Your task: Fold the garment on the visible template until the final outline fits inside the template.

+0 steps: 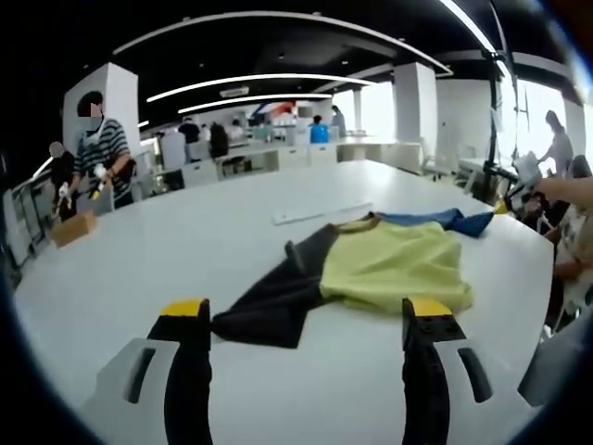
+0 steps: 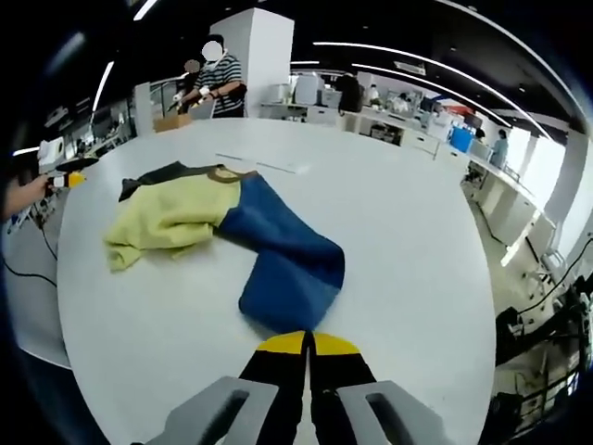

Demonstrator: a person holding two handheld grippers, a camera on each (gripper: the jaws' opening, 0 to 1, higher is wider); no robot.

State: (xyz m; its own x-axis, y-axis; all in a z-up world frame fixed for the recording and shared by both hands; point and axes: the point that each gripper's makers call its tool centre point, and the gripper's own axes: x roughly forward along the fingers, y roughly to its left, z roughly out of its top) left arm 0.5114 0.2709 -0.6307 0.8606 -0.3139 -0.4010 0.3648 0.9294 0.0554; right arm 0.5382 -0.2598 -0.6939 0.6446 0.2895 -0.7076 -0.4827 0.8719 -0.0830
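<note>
Currently the yellow, blue and black colour-block fabric garment lies crumpled on the white table, at twelve o'clock of the left gripper, jaws parted; right gripper, jaws closed and empty, touches the blue sleeve; folding not begun; next move likely requires spreading flat.

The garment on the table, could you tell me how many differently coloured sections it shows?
3: a yellow-green body in the middle, a black sleeve toward the left claw, and a blue sleeve toward the right claw. Folds may hide more.
</note>
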